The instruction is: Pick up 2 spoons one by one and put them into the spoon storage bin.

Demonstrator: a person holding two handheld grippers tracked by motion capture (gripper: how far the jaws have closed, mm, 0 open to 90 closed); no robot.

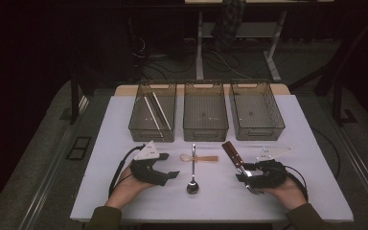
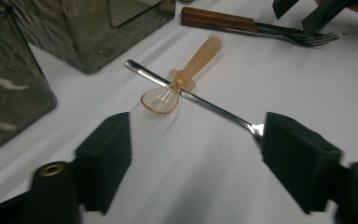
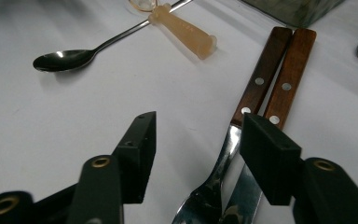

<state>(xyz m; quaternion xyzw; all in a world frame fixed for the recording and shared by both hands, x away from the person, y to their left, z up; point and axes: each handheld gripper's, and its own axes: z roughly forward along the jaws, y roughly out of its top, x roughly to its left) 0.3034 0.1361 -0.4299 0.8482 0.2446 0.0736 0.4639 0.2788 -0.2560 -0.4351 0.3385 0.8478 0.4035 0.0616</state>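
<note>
1. Right gripper [image 1: 255, 178] sits low at the lower right of the high view, fingers released over the wooden-handled fork [image 3: 242, 140] and knife [image 3: 279, 98]. Neither pad presses the metal, so nothing is grasped.
2. Fork and knife lie side by side on the white worktop [image 1: 124, 191], handles aimed at the upper part of the frame toward the bins. They look laid out for sorting.
3. Left gripper [image 1: 170, 173] at lower left, fingers apart with only bare worktop between them, pointing toward the spoon [image 1: 192, 179].
4. The spoon lies centre frame, bowl nearest the person, with the small amber whisk [image 1: 199, 157] lying across its handle.
5. Three clear bins [image 1: 206, 132] line the upper middle; the left one [image 1: 146, 132] already holds pale chopsticks [image 1: 154, 111], which suggests one bin per utensil type.
</note>
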